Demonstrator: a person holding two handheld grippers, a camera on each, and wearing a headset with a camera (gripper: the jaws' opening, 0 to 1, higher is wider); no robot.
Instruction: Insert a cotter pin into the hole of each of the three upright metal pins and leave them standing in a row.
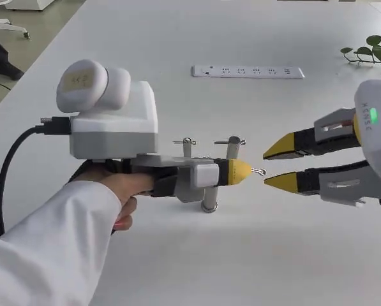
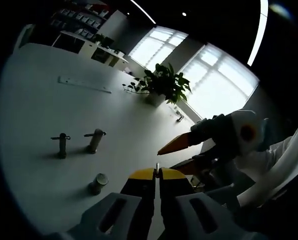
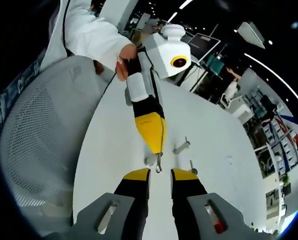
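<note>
My left gripper (image 1: 246, 171) is shut on a small cotter pin (image 1: 259, 171), whose looped end sticks out past the yellow tips. My right gripper (image 1: 267, 169) faces it from the right, open, with the cotter pin's end between its tips. In the right gripper view the cotter pin (image 3: 159, 162) hangs just above the open right gripper (image 3: 159, 174). Two upright metal pins (image 1: 187, 146) (image 1: 231, 148) stand behind with cotter pins through their tops. A third metal pin (image 1: 209, 204), bare on top in the left gripper view (image 2: 98, 183), stands partly hidden behind the left gripper.
A white power strip (image 1: 247, 71) lies farther back on the white table (image 1: 254, 255). A potted plant (image 1: 369, 51) sits at the far right edge. A black cable (image 1: 8, 172) trails from the left gripper. A mesh chair (image 3: 34, 145) stands by the table.
</note>
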